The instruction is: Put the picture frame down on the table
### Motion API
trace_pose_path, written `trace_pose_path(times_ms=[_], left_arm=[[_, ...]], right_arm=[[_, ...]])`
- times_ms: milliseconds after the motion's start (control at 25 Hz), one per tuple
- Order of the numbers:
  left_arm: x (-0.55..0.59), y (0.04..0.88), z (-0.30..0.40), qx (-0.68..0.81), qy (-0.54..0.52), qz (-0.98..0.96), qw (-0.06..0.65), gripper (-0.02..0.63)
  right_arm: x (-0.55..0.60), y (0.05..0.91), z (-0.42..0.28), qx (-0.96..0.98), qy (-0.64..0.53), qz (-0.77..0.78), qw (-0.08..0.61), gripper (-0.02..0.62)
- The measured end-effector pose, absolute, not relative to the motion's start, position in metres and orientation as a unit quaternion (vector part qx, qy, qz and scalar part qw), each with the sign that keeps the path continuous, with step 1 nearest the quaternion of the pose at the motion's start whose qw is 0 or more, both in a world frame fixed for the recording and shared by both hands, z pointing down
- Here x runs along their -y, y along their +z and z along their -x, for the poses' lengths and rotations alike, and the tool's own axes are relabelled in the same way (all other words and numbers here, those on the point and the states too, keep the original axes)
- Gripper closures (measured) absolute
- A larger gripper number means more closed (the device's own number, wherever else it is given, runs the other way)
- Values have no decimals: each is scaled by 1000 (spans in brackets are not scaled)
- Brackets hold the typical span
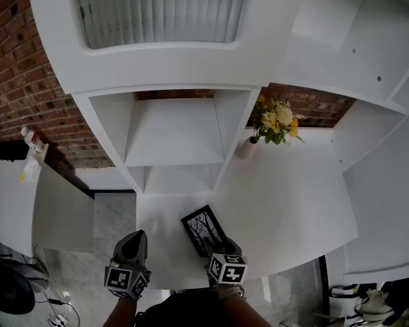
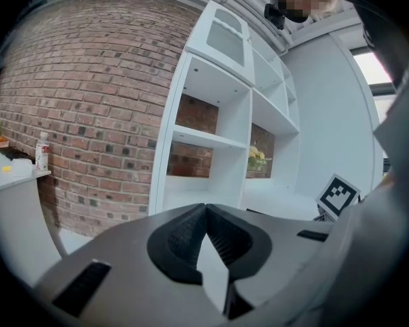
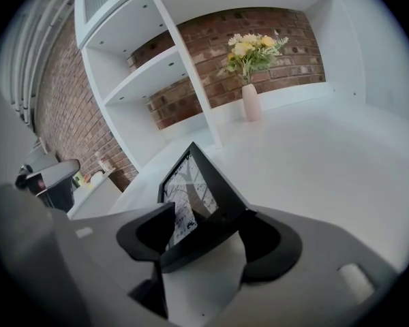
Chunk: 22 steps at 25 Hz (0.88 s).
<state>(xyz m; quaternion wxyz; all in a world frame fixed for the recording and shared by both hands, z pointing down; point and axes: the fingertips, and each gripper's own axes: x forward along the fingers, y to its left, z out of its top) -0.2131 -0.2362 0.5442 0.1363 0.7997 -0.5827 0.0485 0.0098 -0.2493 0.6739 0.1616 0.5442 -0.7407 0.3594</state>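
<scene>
A white shelving unit (image 1: 174,128) with open compartments fills the far side, standing against a red brick wall (image 1: 13,80). The white table (image 1: 293,196) spreads out from the foot of the shelves towards the near edge. Both grippers sit at that near edge. The left gripper (image 2: 204,213) is off to the left of the frame and apart from it, its jaws pressed together at the tips with nothing between them. The right gripper (image 3: 204,231) is at the near end of the black picture frame (image 1: 203,229), and its jaws stand wide. The frame's near corner sits in the gap between them, and neither pad plainly presses on it. The frame is on the table just in front of the shelving unit's lower compartment. Its long axis runs from the right gripper away towards the far left. It sits tilted rather than flat, its black-and-white tree picture turned up and to the left and its dark back to the right. Far right, a pale pink vase (image 1: 247,148) of yellow and white flowers (image 1: 276,121) stands on the table near the brick wall, well apart from the frame.
</scene>
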Motion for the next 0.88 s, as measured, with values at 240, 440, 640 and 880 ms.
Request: trace_pose_path(times_ms=[240, 440, 640, 880], left_arm=[[238, 543, 214, 584, 50, -798, 138, 598], [239, 544, 217, 588, 50, -795, 139, 598], [240, 541, 218, 588, 48, -795, 140, 598], [239, 542, 223, 594, 44, -791, 139, 598]], right_arm=[[252, 678, -12, 732, 370, -546, 171, 283], [253, 680, -11, 727, 370, -549, 183, 267], [253, 681, -9, 725, 361, -555, 189, 254], [253, 681, -7, 725, 352, -559, 195, 244]])
